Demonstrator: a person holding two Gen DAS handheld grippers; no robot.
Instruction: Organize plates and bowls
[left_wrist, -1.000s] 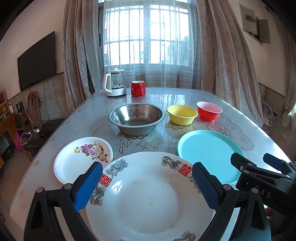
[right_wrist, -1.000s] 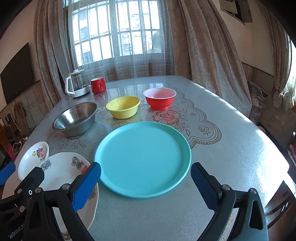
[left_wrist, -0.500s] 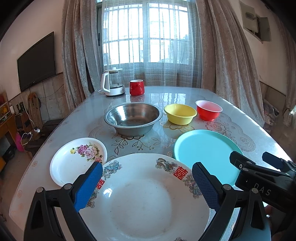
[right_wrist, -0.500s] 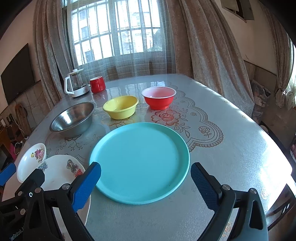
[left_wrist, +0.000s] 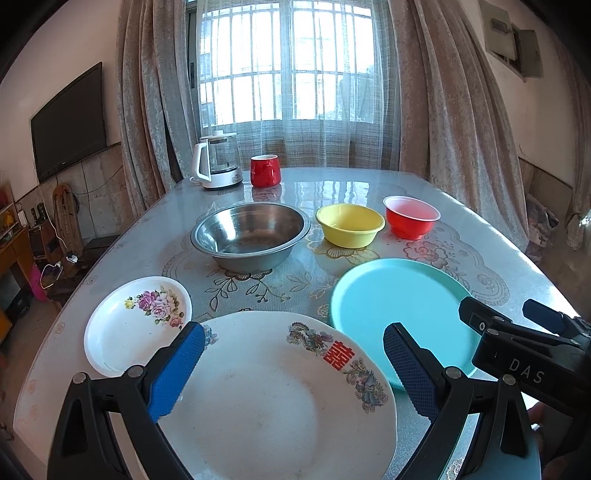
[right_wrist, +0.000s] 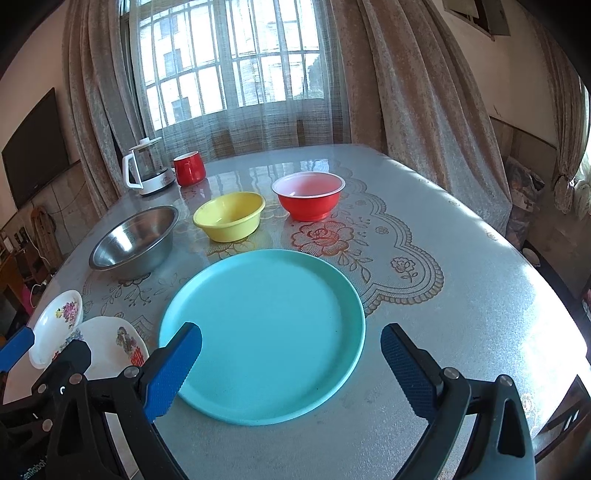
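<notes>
Dishes everywhere on this table (right_wrist: 461, 295), and both grippers are hovering at its near edge with nothing in them. The left gripper (left_wrist: 293, 365) is spread wide over the big white plate (left_wrist: 266, 398) with the red character and bird pattern, its blue pads (left_wrist: 175, 371) clear of the rim on either side. Just beside that plate, to the left, lies the small floral plate (left_wrist: 136, 321) (their rims look to be touching, or very nearly). The right gripper (right_wrist: 291, 369) is just as wide open, framing the near edge of the turquoise plate (right_wrist: 262, 332), gripping nothing. Farther back, a row of three: the steel bowl (left_wrist: 251, 236), the yellow bowl (left_wrist: 349, 225), then the red bowl (left_wrist: 412, 218), each standing apart from its neighbour. Way at the back, by the window, a kettle (left_wrist: 218, 162) and a red mug (left_wrist: 265, 170) side by side.
</notes>
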